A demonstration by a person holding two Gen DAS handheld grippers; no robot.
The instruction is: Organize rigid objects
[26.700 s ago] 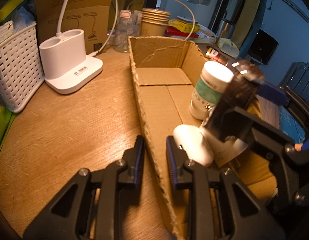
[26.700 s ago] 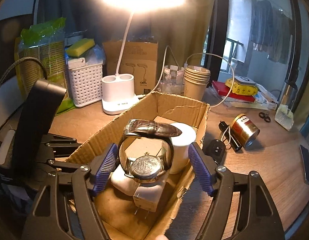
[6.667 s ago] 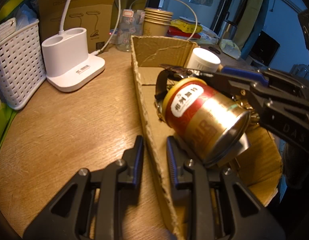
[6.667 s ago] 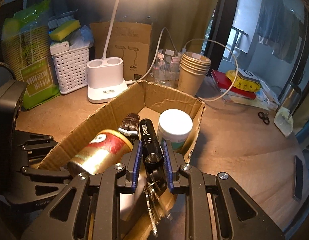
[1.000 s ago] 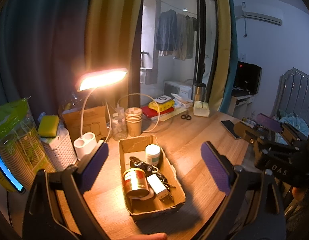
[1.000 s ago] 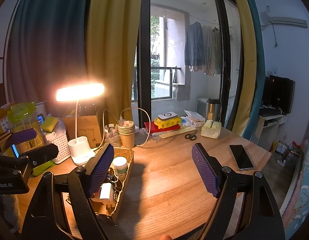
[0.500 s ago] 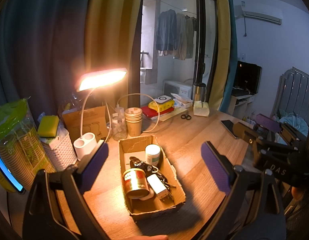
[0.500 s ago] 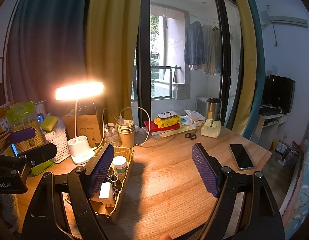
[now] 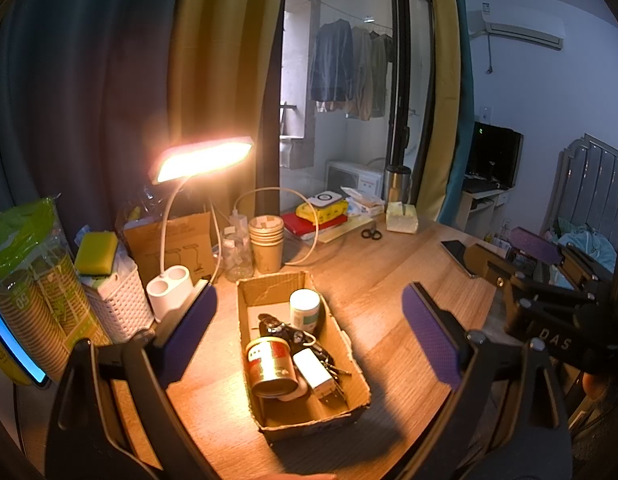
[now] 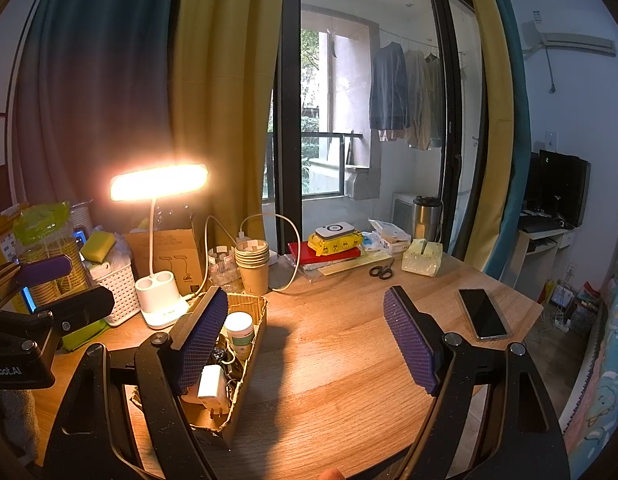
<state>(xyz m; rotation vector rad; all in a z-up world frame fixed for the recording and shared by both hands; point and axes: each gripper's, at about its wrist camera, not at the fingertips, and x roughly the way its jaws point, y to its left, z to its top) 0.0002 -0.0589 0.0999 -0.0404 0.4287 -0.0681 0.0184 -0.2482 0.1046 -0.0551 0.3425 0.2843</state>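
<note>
A cardboard box lies on the wooden table. In it are a red and gold can, a white bottle, a white plug adapter, a dark watch and keys. My left gripper is open and empty, held high above the box. My right gripper is open and empty, held high to the right of the box. The bottle and adapter show in the right wrist view.
A lit desk lamp on a white base stands behind the box. A white basket, stacked paper cups, scissors, a phone, books and a tissue box lie around the table.
Since several seconds ago both grippers have let go, opened wide and lifted far above the box. In the last second nothing has visibly moved.
</note>
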